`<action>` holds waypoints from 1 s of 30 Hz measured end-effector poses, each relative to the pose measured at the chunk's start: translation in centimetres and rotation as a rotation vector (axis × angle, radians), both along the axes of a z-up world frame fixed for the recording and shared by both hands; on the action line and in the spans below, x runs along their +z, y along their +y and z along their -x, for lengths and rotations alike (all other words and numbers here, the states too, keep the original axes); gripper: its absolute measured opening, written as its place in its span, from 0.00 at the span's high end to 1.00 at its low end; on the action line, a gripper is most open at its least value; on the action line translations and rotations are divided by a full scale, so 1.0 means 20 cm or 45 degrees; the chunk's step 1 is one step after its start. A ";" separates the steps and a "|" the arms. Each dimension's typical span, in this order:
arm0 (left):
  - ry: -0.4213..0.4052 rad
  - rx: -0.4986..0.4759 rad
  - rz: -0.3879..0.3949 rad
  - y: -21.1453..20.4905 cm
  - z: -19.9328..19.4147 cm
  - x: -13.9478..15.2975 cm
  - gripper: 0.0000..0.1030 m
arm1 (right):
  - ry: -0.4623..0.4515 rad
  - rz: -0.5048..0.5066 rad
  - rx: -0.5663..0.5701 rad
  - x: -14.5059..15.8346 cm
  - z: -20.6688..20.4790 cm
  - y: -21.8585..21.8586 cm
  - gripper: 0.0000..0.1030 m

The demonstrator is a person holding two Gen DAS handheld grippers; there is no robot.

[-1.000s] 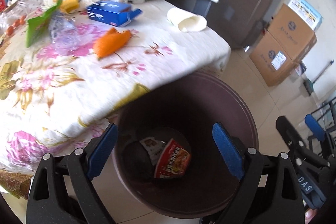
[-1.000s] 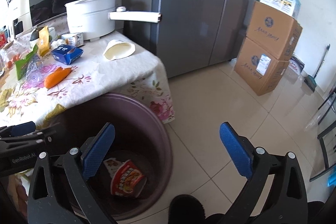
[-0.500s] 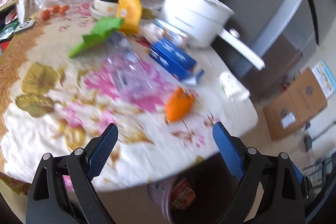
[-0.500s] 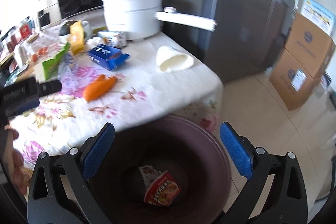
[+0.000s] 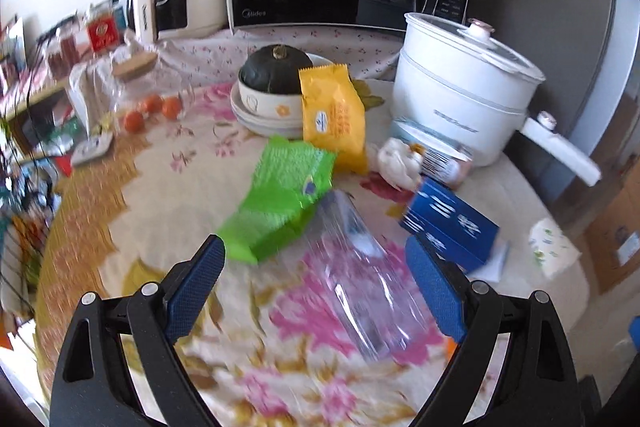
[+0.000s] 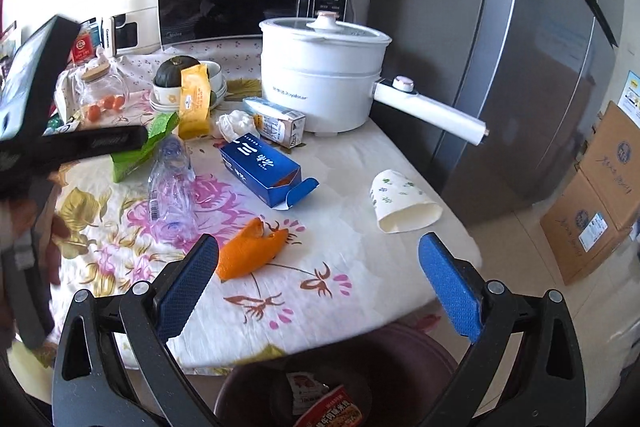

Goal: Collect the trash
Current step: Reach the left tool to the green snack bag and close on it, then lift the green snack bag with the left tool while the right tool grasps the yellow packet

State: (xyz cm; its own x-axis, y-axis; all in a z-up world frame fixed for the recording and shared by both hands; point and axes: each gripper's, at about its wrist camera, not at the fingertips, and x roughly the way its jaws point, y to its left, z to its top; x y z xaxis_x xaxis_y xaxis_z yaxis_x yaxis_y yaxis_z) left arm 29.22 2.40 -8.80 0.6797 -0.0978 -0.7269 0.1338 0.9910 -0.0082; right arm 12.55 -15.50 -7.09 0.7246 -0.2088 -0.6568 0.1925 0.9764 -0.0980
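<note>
Crushed plastic bottle lies just ahead of the empty, wide-open left hand-held gripper; straddle its middle squarely, since it may slip. Right hand-held gripper, beyond the bottle, gapes empty.

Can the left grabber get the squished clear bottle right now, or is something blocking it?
Probably yes. The left gripper is open and empty, and the clear bottle lies flat on the tablecloth right between its fingers. The green packet rests against the bottle's far end, but nothing covers the near part.

Crushed clear bottle lies beside green wrapper, orange wrapper nearby.
</note>
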 end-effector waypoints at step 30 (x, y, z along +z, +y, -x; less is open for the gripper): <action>0.160 0.176 0.402 0.42 -0.35 -0.10 0.90 | 0.061 -0.069 0.038 -0.03 -0.29 0.01 0.07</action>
